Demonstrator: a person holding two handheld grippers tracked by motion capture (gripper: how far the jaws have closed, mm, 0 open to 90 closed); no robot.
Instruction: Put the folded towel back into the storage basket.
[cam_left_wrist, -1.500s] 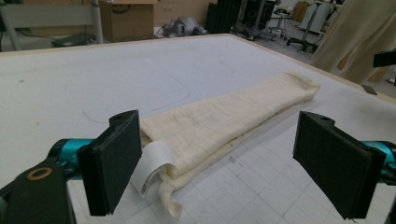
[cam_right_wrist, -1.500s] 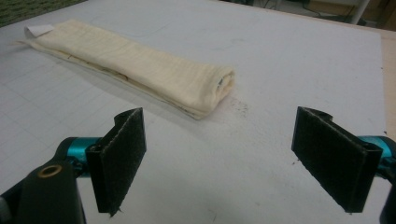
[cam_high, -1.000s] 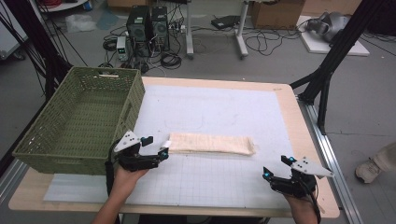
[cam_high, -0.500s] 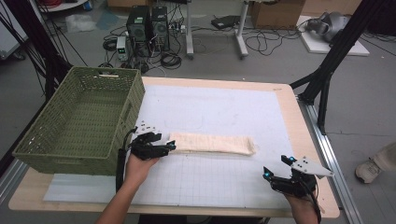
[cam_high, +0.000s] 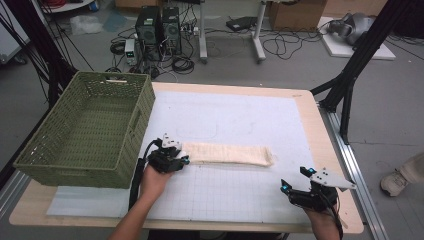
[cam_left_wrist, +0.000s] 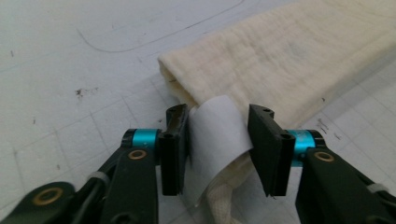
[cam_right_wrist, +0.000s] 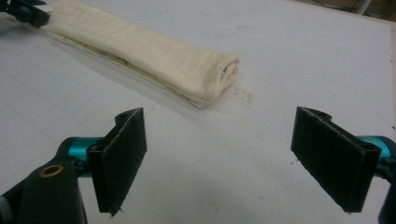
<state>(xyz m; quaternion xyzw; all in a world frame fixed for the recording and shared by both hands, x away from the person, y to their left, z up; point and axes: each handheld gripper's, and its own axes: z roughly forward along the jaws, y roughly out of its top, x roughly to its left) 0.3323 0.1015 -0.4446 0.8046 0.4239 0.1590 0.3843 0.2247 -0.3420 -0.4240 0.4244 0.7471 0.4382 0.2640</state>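
High view: folded cream towel (cam_high: 227, 153) lies as a long strip mid-mat, just right of the green wicker basket (cam_high: 85, 127), which looks empty. Left gripper (cam_high: 176, 159) sits at the towel's left end; right gripper (cam_high: 295, 187) rests well apart, near the front right corner. Left gripper view: jaws part-closed around the towel's white label (cam_left_wrist: 215, 135) and the cloth edge; one pad touches, no firm pinch yet. Right gripper view: jaws spread wide, holding nothing, towel's far end (cam_right_wrist: 219, 74) ahead. My guess: folding done, pickup just starting, transfer to the basket remains.
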